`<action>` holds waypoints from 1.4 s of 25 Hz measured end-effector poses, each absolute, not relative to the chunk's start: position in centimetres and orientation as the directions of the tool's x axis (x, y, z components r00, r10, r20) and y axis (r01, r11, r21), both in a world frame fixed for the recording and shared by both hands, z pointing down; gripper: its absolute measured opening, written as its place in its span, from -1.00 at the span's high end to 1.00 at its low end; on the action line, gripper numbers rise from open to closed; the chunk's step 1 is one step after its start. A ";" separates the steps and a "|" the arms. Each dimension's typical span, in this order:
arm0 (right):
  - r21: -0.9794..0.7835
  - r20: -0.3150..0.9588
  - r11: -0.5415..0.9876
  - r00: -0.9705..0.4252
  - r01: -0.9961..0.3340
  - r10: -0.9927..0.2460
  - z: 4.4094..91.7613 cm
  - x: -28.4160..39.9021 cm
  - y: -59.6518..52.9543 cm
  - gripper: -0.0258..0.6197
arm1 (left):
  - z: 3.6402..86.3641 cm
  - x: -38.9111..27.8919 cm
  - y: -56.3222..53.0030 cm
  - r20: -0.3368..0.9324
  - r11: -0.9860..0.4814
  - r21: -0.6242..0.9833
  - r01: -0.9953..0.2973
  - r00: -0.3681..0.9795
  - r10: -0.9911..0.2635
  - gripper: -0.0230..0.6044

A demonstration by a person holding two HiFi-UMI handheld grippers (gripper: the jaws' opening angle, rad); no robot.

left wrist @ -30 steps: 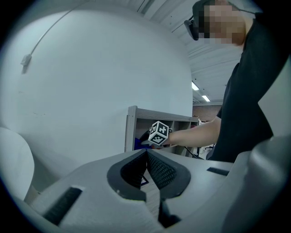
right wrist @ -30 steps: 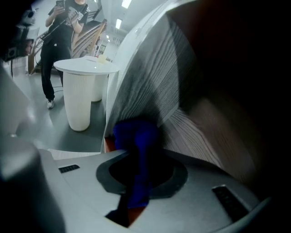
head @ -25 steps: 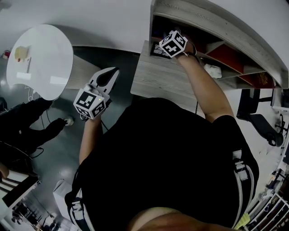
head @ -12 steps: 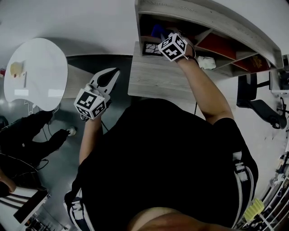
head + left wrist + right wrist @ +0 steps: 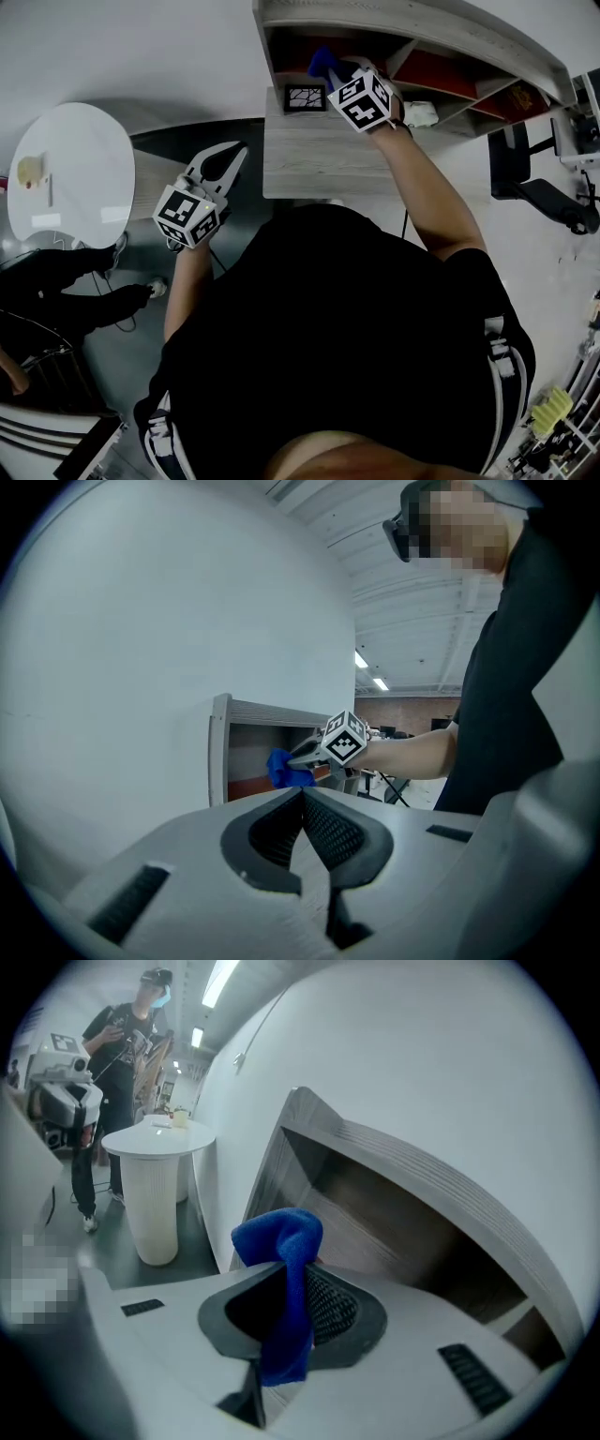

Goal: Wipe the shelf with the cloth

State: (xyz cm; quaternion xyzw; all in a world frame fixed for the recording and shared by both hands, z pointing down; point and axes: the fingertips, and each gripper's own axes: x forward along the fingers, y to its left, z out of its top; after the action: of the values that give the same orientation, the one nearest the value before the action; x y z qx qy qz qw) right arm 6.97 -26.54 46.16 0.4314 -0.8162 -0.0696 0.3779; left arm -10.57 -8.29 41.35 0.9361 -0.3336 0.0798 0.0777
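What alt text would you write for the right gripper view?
The right gripper holds a blue cloth clamped between its jaws, in front of a grey wooden shelf unit against a white wall. A round white table stands to the left.

A round white table stands on the grey floor at the left, with a small yellow object near its left edge. A black tile with white lines sits at the back left corner of the grey wood-grain counter. A white lump lies toward the counter's back right. A black bracket arm hangs beyond its right edge. A person in dark clothes stands beyond the table.
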 end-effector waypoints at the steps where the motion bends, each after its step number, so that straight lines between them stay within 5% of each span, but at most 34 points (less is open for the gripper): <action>1: 0.433 0.549 0.613 -0.345 -0.661 -0.761 45.7 7.2 -26.2 0.73 | 41.3 -10.4 -8.3 0.202 -0.771 0.091 -0.631 0.769 -0.606 0.87; 35: 0.356 0.326 0.379 -0.267 -0.854 -0.907 39.1 16.6 -14.4 0.73 | 39.9 -5.0 -8.7 0.169 -0.893 0.058 -0.446 0.886 -0.431 0.87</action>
State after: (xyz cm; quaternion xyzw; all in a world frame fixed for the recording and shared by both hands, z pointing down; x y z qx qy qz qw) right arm 16.60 -14.41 39.15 0.5544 -0.7941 -0.0544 0.2431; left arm -5.01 -8.73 39.92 0.9700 -0.2261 0.0760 0.0479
